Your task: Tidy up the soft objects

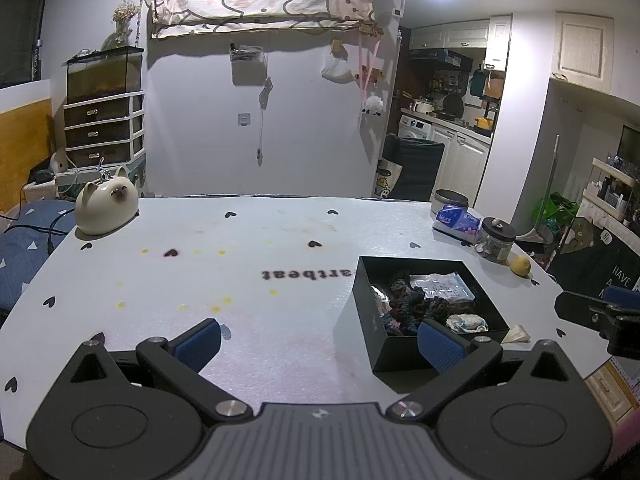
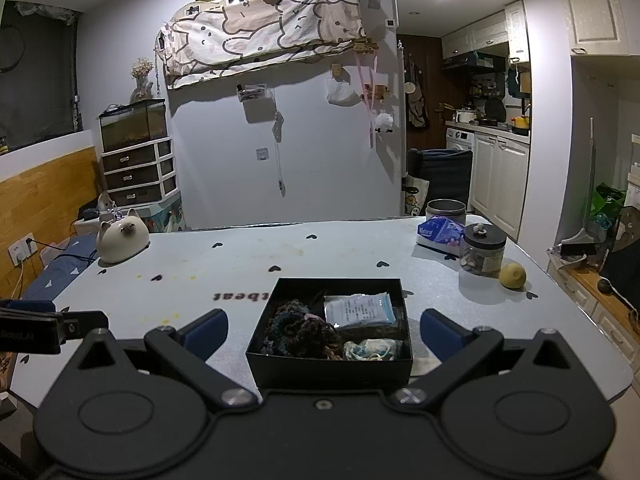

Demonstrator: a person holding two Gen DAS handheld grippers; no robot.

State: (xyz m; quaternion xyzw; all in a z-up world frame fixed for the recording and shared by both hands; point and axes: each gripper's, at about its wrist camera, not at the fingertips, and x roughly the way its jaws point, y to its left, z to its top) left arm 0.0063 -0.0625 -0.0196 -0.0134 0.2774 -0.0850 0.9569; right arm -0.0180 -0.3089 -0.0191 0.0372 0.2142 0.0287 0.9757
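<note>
Both tools, left (image 1: 318,342) and right (image 2: 324,330), gape empty; black box (image 2: 332,370) lies between right's fingers.

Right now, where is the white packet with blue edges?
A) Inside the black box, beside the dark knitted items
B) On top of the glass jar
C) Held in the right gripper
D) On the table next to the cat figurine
A: the white packet lies inside the black box, next to the dark knitted items; both grippers are open and hold nothing.

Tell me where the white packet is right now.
In the right wrist view the white packet lies inside the black box, far right corner, beside the dark scrunchies.
</note>
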